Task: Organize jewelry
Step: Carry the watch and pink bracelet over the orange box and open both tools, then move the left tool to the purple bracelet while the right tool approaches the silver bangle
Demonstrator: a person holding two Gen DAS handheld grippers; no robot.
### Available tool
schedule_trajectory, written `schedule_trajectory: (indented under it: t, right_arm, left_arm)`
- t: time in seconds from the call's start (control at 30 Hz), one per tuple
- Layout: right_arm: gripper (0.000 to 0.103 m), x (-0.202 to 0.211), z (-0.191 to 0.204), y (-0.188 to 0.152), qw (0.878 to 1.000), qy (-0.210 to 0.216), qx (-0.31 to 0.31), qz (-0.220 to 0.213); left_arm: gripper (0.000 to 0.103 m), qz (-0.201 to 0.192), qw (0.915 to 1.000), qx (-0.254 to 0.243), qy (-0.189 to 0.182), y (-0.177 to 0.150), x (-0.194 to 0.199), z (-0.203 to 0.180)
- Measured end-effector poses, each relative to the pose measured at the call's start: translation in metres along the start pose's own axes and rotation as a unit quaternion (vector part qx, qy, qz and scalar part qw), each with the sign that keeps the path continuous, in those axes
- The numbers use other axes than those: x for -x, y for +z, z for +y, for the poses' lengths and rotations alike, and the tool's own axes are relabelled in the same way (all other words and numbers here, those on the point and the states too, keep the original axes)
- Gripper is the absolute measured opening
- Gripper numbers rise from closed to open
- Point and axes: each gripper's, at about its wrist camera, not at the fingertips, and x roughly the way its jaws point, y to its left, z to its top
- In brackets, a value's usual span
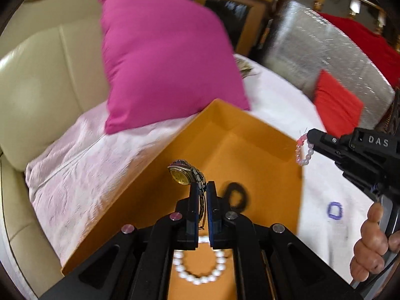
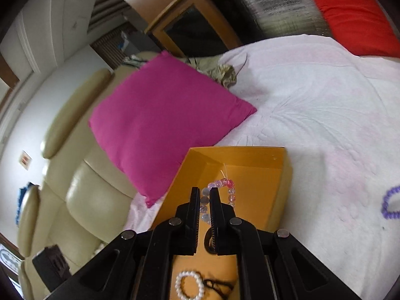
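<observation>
1. Two sets of tongs hang over an orange box (image 1: 250, 150) on a bed's white cover (image 2: 312, 115).
2. Left tongs (image 1: 203, 187) pinch a gold-faced wristwatch (image 1: 182, 173) by its band, above the box.
3. Right tongs (image 2: 205, 192) pinch a pink-and-clear bead bracelet (image 2: 225, 187) over the box's far end.
4. Below both tongs, inside the box, lie a white pearl bracelet (image 1: 197, 272) and a black hair tie (image 1: 236, 196).
5. Right of the right tongs, a purple bracelet (image 2: 390, 203) rests on the cover.
</observation>
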Motion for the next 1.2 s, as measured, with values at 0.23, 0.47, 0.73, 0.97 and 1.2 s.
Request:
schedule_trajectory:
  t: [0.23,0.47,0.73,0.97,1.2]
  right_arm:
    - [0.012,-0.035,0.002,-0.002,0.998,-0.039,-0.008,0.038]
    - [0.041,-0.003,0.000,-0.001,0.999,-0.020,-0.009,0.023]
    - [0.042,0.133,-0.073,-0.004,0.994,-0.062,-0.028,-0.081]
    - [0.053,0.267,-0.182,-0.039,0.968,-0.133,-0.104,-0.187]
    - [0.053,0.337,-0.269,-0.079,0.942,-0.167,-0.185,-0.224]
  left_arm:
    - [0.008,0.030,0.9985,0.005,0.046,-0.002,-0.017,0.012]
    - [0.048,-0.018,0.9956,-0.018,0.090,-0.002,0.001,-0.004]
    - [0.062,-0.096,0.9875,-0.078,0.098,-0.010,0.024,-0.064]
    - [0.071,-0.126,0.9784,-0.153,0.059,-0.034,0.034,-0.148]
    - [0.072,-0.097,0.9723,-0.212,0.020,-0.060,0.019,-0.219]
